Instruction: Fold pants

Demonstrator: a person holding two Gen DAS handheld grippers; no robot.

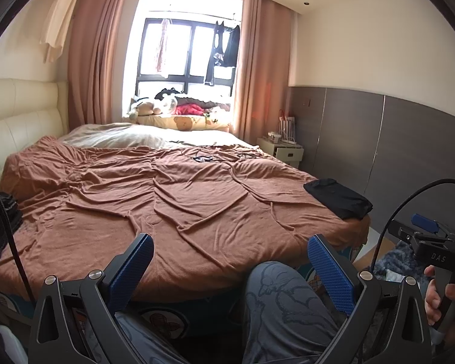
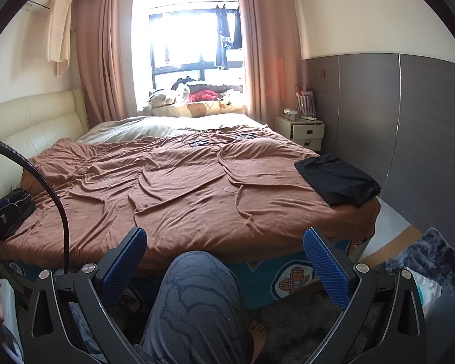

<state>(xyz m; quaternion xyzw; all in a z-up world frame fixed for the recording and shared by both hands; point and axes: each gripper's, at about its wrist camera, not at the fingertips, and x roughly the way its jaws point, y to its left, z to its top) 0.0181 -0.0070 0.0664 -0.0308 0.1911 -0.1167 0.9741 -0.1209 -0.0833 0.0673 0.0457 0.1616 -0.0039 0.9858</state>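
A folded black garment (image 1: 338, 198) lies on the right front corner of the bed, also in the right wrist view (image 2: 338, 180). A dark striped pile of clothes (image 1: 0, 224) lies at the bed's left edge and shows in the right wrist view (image 2: 19, 209). My left gripper (image 1: 230, 244) is open and empty, held in front of the bed's near edge. My right gripper (image 2: 224, 238) is open and empty at the same edge. Both hang above the person's knee (image 2: 197, 297) in grey patterned trousers.
The bed is covered by a wrinkled brown blanket (image 1: 166, 194) with cables (image 1: 203, 157) on its far part. A white nightstand (image 2: 308, 132) stands at the far right by the grey wall. A dark rug (image 2: 424, 257) lies on the floor to the right.
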